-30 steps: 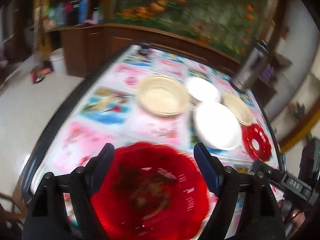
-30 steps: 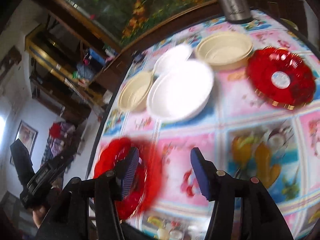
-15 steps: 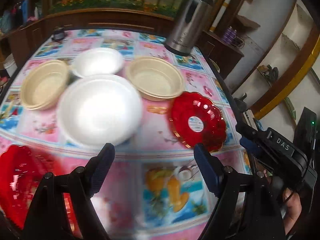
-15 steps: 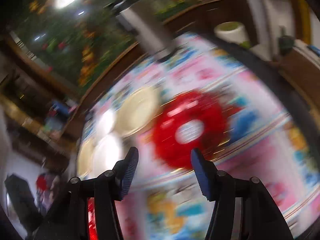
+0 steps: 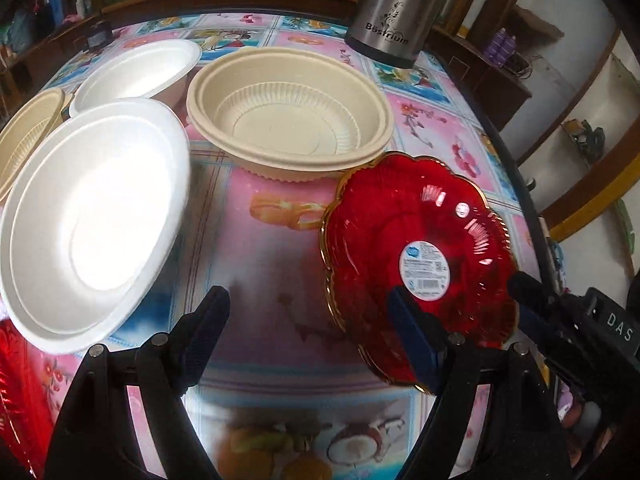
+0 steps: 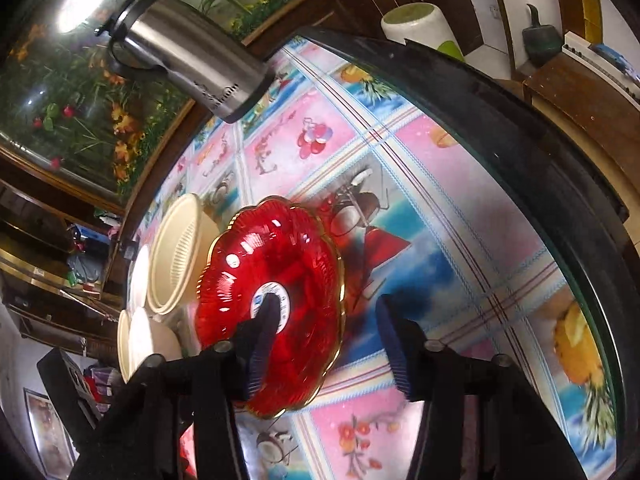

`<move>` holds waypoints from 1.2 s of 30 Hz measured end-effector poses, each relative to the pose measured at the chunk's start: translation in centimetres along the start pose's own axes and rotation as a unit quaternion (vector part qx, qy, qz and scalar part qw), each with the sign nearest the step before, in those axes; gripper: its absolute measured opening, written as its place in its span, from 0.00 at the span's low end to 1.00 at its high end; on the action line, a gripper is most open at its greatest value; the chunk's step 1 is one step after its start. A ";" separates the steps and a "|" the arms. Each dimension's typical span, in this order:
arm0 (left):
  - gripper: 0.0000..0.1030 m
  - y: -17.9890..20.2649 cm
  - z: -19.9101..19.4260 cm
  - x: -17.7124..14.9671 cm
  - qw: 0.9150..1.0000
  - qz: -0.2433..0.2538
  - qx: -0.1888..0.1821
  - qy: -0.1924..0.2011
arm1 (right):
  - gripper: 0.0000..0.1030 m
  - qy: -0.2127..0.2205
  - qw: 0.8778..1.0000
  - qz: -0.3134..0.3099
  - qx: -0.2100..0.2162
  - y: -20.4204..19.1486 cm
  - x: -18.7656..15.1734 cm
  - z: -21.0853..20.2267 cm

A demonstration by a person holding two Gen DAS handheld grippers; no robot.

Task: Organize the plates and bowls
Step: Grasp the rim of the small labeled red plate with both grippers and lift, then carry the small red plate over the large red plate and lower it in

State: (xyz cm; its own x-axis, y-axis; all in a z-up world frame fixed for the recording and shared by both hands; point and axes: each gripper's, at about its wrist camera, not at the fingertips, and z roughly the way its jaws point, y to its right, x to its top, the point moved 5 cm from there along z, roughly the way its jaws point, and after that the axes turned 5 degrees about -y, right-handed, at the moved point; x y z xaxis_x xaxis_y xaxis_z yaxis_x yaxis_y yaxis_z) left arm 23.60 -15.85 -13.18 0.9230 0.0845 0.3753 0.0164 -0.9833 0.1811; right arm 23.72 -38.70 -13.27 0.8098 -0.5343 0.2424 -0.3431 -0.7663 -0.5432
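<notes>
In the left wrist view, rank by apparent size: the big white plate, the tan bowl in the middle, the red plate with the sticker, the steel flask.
1. White plate and tan bowl: too alike to split, and the plate sits nearer the camera.
2. Red plate.
3. Steel flask, cut off by the frame's top, so unsure.

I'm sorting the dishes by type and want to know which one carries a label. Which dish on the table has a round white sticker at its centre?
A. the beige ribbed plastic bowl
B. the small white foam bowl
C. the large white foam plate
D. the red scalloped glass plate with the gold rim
D: the red scalloped glass plate with the gold rim shows a round white sticker in its middle; the other dishes look bare inside.
</notes>
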 end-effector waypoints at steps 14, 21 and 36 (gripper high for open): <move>0.14 0.2 -2.5 -1.5 0.999 0.049 -0.008 0.020 | 0.06 0.004 0.998 -0.052 -0.025 -1.6 -3.2 -1.0; 0.14 -1.9 -8.3 -3.1 0.996 0.044 -0.023 0.067 | 0.06 0.044 0.995 -0.091 -0.007 -4.6 -7.2 -5.9; 0.14 -16.2 -17.8 -8.1 0.985 -0.054 0.014 0.164 | 0.07 0.048 0.967 -0.240 0.069 -17.9 -19.2 -8.3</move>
State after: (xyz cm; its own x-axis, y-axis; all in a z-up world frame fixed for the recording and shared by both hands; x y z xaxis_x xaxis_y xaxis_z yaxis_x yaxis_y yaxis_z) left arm 9.03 2.29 -2.97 0.7416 0.2315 0.6296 0.1223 -0.9695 0.2124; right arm 10.40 -17.69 -1.50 0.8096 -0.1640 0.5637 0.1342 -0.8830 -0.4497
